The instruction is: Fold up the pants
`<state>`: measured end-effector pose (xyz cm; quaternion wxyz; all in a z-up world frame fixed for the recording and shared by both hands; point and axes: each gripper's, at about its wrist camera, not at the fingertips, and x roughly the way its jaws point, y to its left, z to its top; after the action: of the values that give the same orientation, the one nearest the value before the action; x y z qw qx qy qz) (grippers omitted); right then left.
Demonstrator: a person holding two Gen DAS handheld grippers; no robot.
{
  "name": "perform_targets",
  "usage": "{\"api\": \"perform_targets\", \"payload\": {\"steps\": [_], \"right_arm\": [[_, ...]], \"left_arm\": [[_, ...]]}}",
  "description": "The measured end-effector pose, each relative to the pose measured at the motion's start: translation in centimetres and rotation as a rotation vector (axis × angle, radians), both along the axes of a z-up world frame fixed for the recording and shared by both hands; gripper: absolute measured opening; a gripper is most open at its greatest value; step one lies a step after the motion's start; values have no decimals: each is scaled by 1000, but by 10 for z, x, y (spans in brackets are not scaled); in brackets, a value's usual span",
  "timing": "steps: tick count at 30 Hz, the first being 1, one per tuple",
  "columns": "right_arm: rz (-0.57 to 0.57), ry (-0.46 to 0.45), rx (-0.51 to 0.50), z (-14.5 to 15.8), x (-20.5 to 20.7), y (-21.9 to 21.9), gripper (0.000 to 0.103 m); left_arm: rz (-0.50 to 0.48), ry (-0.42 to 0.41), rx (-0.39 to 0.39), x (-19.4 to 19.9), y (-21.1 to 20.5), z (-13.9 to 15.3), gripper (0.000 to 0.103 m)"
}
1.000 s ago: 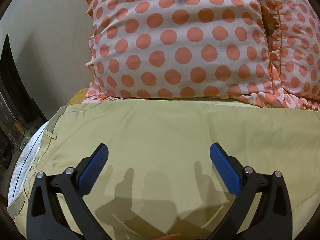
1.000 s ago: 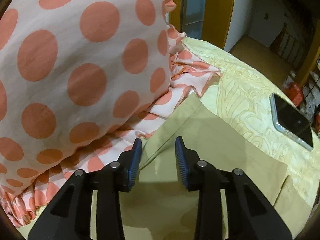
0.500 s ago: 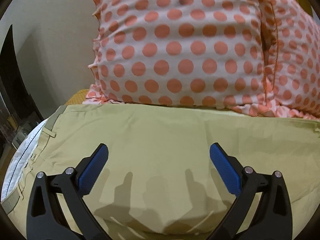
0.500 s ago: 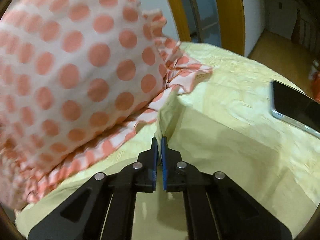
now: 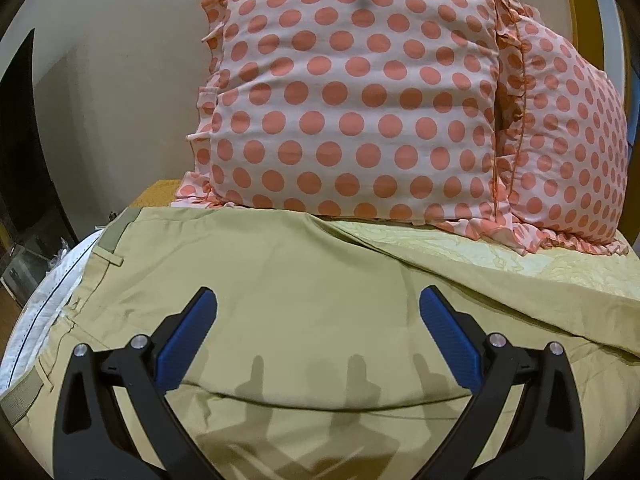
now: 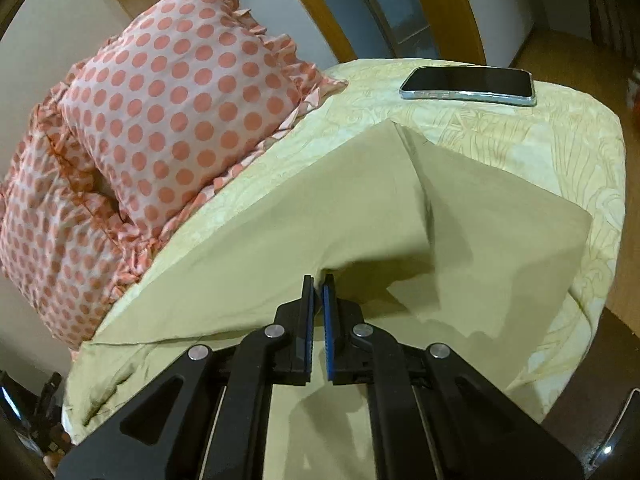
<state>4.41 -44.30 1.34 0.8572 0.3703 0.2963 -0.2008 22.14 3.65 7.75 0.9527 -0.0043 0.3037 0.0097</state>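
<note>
While the left gripper [image 5: 318, 320] hangs with its two blue-padded fingers spread wide and gripping nothing, the one pair of khaki pants [image 5: 280, 292] lies spread beneath it on the bed. Their waistband [image 5: 116, 232] with its belt loops runs along the edge of the pants to the left of that gripper. The right gripper [image 6: 318, 284] has its two fingers pressed nearly together on a pinch of the pants, and the trouser cloth rises to that pinch in a tented ridge [image 6: 360, 208]. Beyond the pants on every visible side lies a pale yellow patterned bedspread [image 6: 520, 136]. Farther than the pants' leg end, one dark-screened smartphone [image 6: 468, 84] lies flat on the bedspread, apart from the cloth. Behind the pants stand two pink pillows [image 5: 352, 92] with coral polka dots and frilled edges, side by side and touching, the nearer frill meeting the pants' far edge.
</note>
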Motion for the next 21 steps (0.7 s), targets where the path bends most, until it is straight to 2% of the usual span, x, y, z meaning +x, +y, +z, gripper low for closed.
{"api": "perform_targets", "payload": {"steps": [4,7,9,12,13,17,19,21], "right_arm": [[-39,-8,142,-11,-4,-9,5],[-60,-18,254,-25,-7,-15,10],[-67,-33,292,-29,-8,-18,15],[-73,-74,344,-32,-9,-23,28],[-70,-89,362,-33,-10,-24,35],[-59,-118,364,-28,-10,-23,56],[-67,-110,347,-26,-5,-23,58],[-80,-90,311,-24,2,-22,49]], "left_arm": [[13,16,-38,-3,12,1,101],[43,32,-60,-2,23,2,101],[42,32,-91,0,31,3,101],[60,-2,-158,1,43,5,101],[71,0,-169,3,45,6,101],[60,33,-180,13,48,6,101],[53,65,-208,22,49,4,101],[42,103,-249,30,50,0,101]]}}
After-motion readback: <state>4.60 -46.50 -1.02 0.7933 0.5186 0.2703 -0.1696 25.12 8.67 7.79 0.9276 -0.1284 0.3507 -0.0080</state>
